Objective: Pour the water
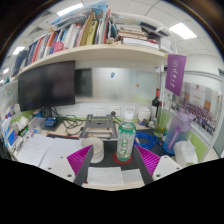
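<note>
A clear plastic water bottle (125, 138) with a green label and a pale cap stands upright on a small red coaster (124, 160), just ahead of my fingers and nearer the right one. A white cup (97, 152) stands to its left, also between the fingers. My gripper (113, 166) is open and holds nothing. Its magenta pads (80, 160) stand wide apart, with gaps on both sides of the bottle and cup. A white sheet of paper (105, 177) lies on the dark desk close between the fingers.
A cluttered desk runs behind, with a dark monitor (47, 83) at the left. A shelf of books (85, 35) hangs above. At the right stand a clear plastic jug (178, 128), a white container (185, 152) and a purple banner (176, 72). Papers (40, 150) lie at the left.
</note>
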`<state>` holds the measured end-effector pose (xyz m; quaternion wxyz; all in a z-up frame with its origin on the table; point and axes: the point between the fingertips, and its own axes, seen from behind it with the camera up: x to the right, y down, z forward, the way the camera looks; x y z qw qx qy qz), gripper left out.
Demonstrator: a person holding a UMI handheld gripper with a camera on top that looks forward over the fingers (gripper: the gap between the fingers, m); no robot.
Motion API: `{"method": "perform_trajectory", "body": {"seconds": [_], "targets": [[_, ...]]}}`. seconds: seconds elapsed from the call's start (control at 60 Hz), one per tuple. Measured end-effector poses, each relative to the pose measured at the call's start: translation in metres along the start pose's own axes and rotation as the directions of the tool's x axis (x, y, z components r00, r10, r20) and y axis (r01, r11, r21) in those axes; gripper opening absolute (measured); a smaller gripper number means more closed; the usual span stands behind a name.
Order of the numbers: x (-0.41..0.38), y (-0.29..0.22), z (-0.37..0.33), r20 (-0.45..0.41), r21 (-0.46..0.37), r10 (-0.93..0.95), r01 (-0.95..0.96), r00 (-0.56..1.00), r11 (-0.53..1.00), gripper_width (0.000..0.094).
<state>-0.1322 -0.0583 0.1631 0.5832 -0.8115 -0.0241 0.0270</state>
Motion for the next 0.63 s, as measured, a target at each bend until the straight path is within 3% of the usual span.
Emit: {"method": "perform_trajectory", "body": {"seconds": [0.317,0.633], "targets": [[-0.073,-0.091,-0.09,0.032,0.108,0.019,-0.023,0.999,0.994,0.0854],[-0.071,-0.081,-0.104,-0.026,0.088,0.053,-0.05,0.998,0.995,0.0855]]}}
